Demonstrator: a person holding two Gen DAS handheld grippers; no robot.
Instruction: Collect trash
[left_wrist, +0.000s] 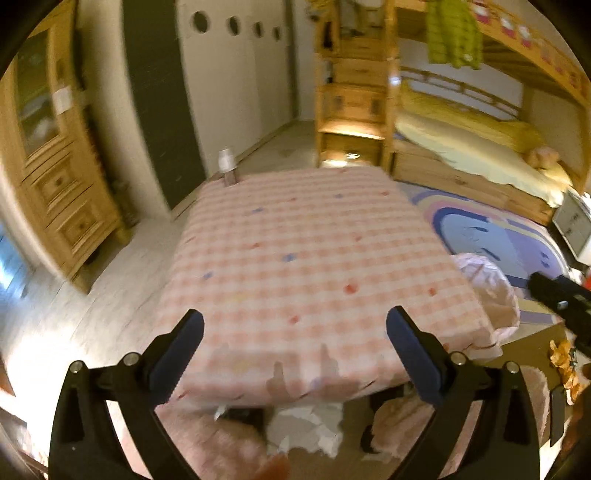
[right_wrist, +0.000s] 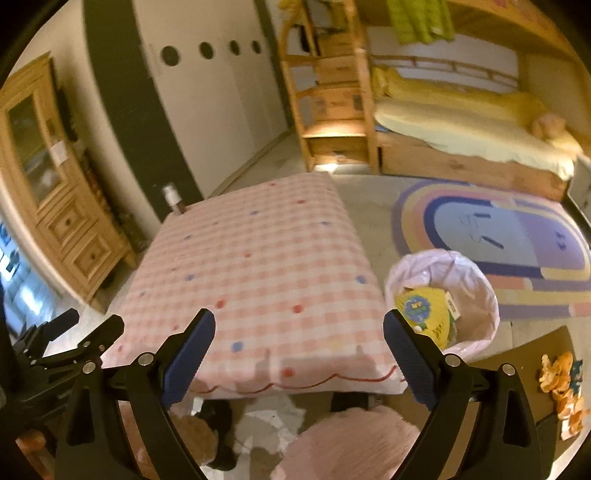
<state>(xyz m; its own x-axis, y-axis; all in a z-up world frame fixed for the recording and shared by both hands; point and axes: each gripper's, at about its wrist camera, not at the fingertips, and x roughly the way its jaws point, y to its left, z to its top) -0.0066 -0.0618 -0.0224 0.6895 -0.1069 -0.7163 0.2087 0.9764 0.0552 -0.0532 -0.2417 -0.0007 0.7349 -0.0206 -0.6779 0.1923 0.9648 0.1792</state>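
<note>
Right wrist view: bin (right_wrist: 476, 280) with a pale liner sits on the floor just beside the checked table (right_wrist: 258, 258), at its right edge, so it's handy for drops from either hand. Already inside it: a yellow wrapper (right_wrist: 424, 314). Orange peel (right_wrist: 557, 380) is still out, lying on a brown sheet (right_wrist: 532, 354) right of the bin, nearer the camera; looks like the next pickup. Crumpled white paper (right_wrist: 273, 424) lies on the floor under the table's near edge, so more trash remains. Tabletop itself looks bare apart from a small bottle (right_wrist: 171, 199) at the far-left corner. Right gripper (right_wrist: 299, 343) is spread wide, nothing between the pads, angled down over the table's near edge. Left gripper (left_wrist: 295, 343) is the same: fully spread, empty, tilted down over that edge, left of the right one. Left wrist view is motion-blurred. My read: between picks, both tools free.
</note>
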